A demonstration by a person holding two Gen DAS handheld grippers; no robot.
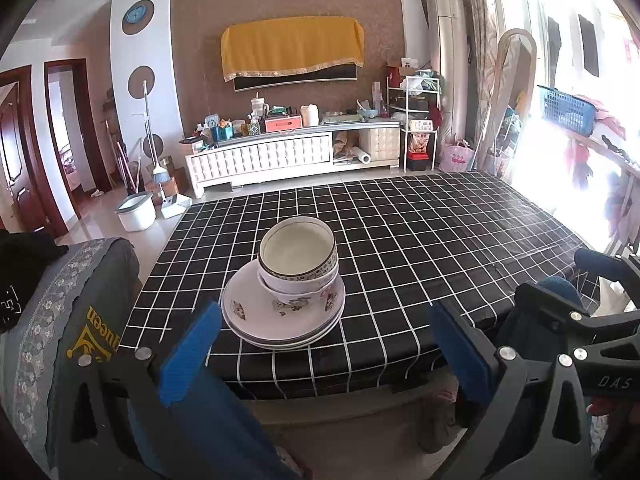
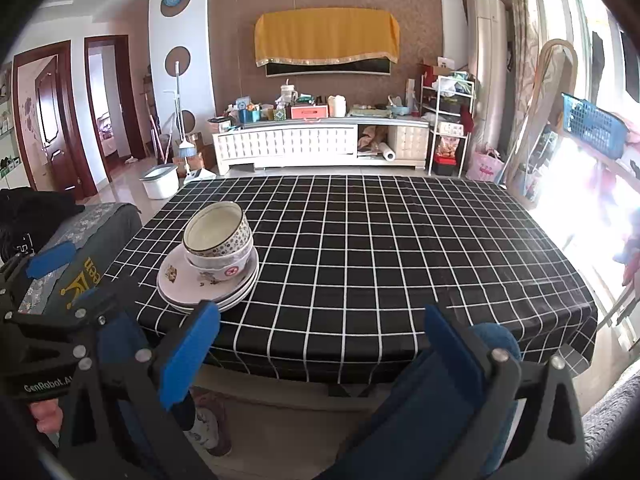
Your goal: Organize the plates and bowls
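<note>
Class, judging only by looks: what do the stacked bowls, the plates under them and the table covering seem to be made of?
Bowls: probably glazed ceramic; glossy white, printed rim band and flower motifs.
Plates: likely the same glazed ware; smooth sheen, thin dark edge lines. Melamine cannot be ruled out.
Tablecloth: black with white grid, seemingly wipeable plastic or coated fabric; it shines faintly and drapes over the edge.

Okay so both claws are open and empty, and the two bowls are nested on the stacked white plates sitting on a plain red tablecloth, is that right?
Not quite: the tablecloth is black with a white grid, not plain red, as the right wrist view shows. The rest holds: the left claw and right claw are open and empty, and the two nested patterned bowls sit on the stacked white plates.
</note>
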